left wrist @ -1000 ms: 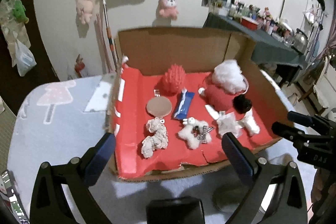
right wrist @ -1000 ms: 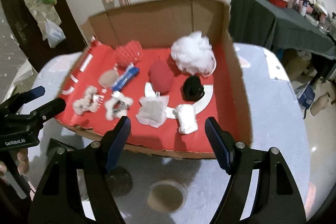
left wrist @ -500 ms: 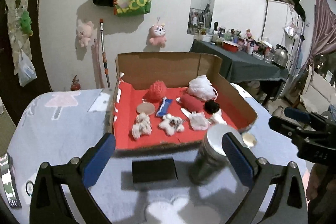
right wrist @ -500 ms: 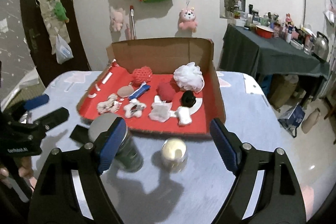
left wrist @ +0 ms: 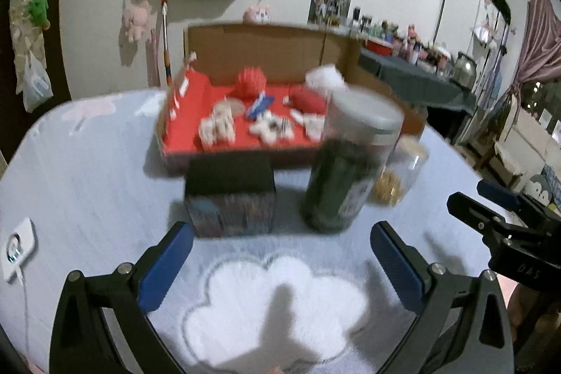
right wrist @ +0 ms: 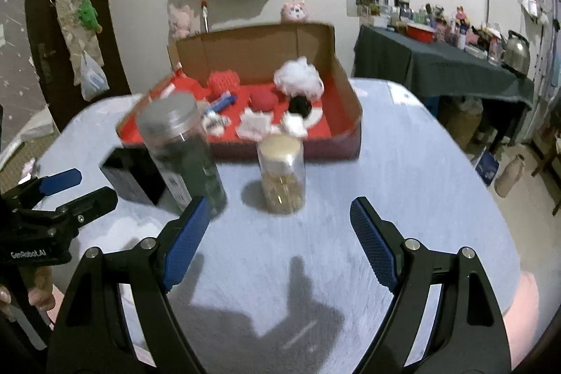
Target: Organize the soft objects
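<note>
Since both grippers have drawn back from the cardboard box (right wrist: 345, 100) over the last second, the soft objects that filled each view now sit well beyond a dark box (left wrist: 229, 195), a tall grey-lidded jar (right wrist: 182, 156) and a small jar of yellowish grains (right wrist: 282, 172); by my reading the sorting is either finished or paused. Left gripper (left wrist: 280, 255) and right gripper (right wrist: 277, 233) both hang spread wide, holding nothing, over the fleecy pale-blue table cover (right wrist: 403, 170). Inside the red-lined box lie a fluffy white puff (right wrist: 298, 76), a knobbly red ball (right wrist: 223, 82), a smooth red cushion (right wrist: 263, 99) and shaggy white plush pieces (left wrist: 217, 127)
</note>
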